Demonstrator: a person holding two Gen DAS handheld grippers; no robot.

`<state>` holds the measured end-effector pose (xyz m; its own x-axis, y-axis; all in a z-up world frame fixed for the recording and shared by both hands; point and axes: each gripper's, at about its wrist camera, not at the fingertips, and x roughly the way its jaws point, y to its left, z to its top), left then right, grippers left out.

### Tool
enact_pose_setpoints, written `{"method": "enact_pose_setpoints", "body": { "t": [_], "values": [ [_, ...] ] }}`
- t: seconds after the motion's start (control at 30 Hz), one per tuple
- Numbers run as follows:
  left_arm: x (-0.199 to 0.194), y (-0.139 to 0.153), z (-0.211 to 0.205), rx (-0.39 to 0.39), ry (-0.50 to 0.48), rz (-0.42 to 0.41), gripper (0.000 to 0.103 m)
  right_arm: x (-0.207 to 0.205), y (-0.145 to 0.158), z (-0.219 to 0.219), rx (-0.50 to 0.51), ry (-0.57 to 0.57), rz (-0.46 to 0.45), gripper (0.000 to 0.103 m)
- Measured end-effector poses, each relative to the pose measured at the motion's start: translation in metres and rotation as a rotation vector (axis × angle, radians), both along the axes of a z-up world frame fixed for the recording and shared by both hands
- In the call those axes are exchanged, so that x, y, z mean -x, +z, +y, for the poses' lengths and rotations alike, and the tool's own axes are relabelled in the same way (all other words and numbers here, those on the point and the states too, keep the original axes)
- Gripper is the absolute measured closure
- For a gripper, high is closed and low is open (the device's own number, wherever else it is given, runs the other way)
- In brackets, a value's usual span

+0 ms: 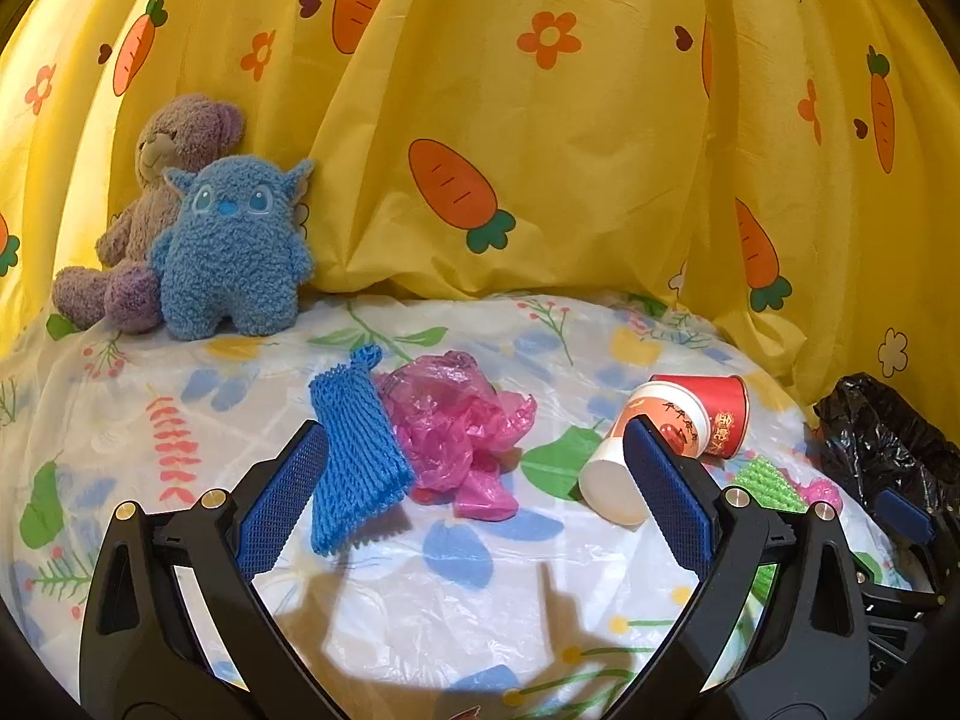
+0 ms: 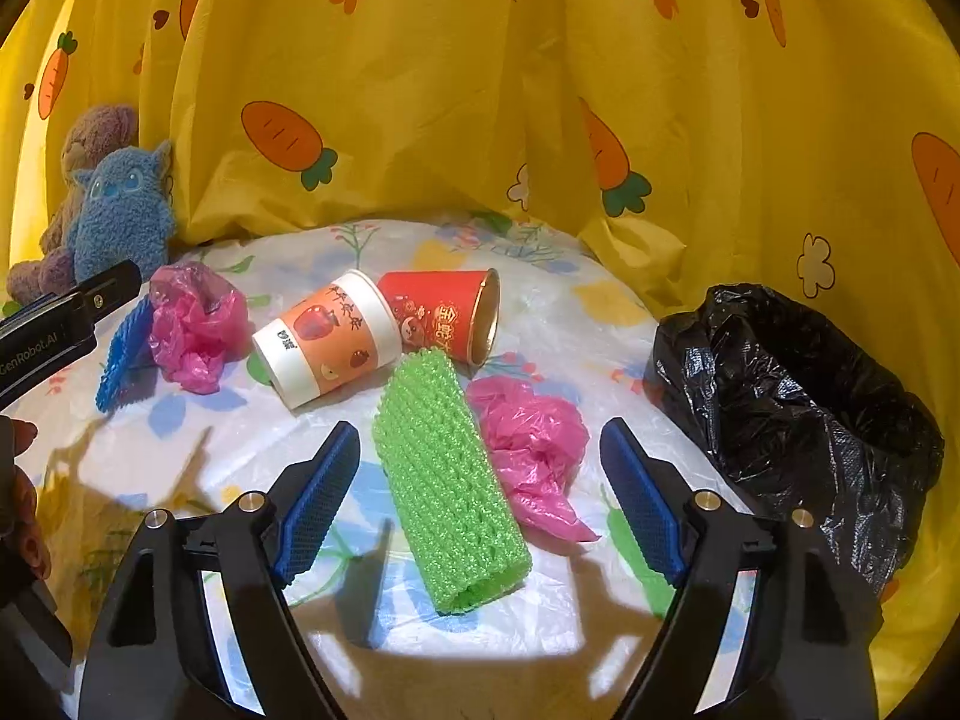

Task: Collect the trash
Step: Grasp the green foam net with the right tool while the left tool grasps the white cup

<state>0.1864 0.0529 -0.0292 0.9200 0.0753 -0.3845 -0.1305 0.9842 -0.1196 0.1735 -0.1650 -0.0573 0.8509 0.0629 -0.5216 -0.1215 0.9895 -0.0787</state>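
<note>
My left gripper (image 1: 477, 492) is open and empty over the table, with a blue foam net sleeve (image 1: 357, 459) beside its left finger and a crumpled pink plastic bag (image 1: 462, 426) between the fingers. An orange-and-white paper cup (image 1: 636, 450) and a red paper cup (image 1: 717, 414) lie on their sides at its right. My right gripper (image 2: 480, 492) is open and empty around a green foam net sleeve (image 2: 447, 486) and a second pink bag (image 2: 534, 450). Both cups (image 2: 333, 336) (image 2: 444, 315) lie just beyond. A black trash bag (image 2: 798, 414) stands open at the right.
A purple teddy bear (image 1: 162, 192) and a blue plush monster (image 1: 231, 246) sit at the back left against a yellow carrot-print curtain (image 1: 540, 120). The table wears a floral plastic cover (image 1: 456, 600). The left gripper's body (image 2: 66, 318) shows at the right view's left edge.
</note>
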Motion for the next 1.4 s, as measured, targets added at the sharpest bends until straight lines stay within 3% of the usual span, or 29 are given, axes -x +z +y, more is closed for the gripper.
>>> {"method": "enact_pose_setpoints", "body": {
  "t": [0.4,0.47,0.57,0.63,0.73,1.1,1.2,1.4],
  "values": [
    [0.001,-0.001,-0.002,0.012,-0.014,0.000,0.006,-0.031,-0.010,0.011,0.033,0.018,0.092,0.034],
    [0.000,0.000,-0.004,0.009,-0.023,0.006,0.006,-0.034,-0.011,0.012,0.041,0.024,0.097,0.039],
    [0.000,0.003,-0.008,-0.003,-0.039,0.013,0.006,-0.036,-0.013,0.016,0.056,0.046,0.108,0.056],
    [0.000,0.005,-0.009,-0.006,-0.054,0.015,0.006,-0.039,-0.014,0.017,0.055,0.066,0.122,0.074],
    [0.001,0.010,-0.012,0.000,-0.074,0.028,0.006,-0.038,-0.014,0.014,0.030,0.082,0.126,0.083],
    [-0.006,0.031,-0.034,-0.026,-0.186,-0.023,0.006,-0.013,0.018,-0.017,-0.133,0.041,-0.039,0.085],
    [-0.024,0.022,-0.043,-0.019,-0.244,-0.017,0.006,-0.009,0.025,-0.025,-0.152,0.014,-0.067,0.085],
    [-0.065,-0.005,-0.063,-0.025,-0.346,0.073,0.007,-0.005,0.033,-0.036,-0.165,0.001,-0.092,0.085]
  ]
}}
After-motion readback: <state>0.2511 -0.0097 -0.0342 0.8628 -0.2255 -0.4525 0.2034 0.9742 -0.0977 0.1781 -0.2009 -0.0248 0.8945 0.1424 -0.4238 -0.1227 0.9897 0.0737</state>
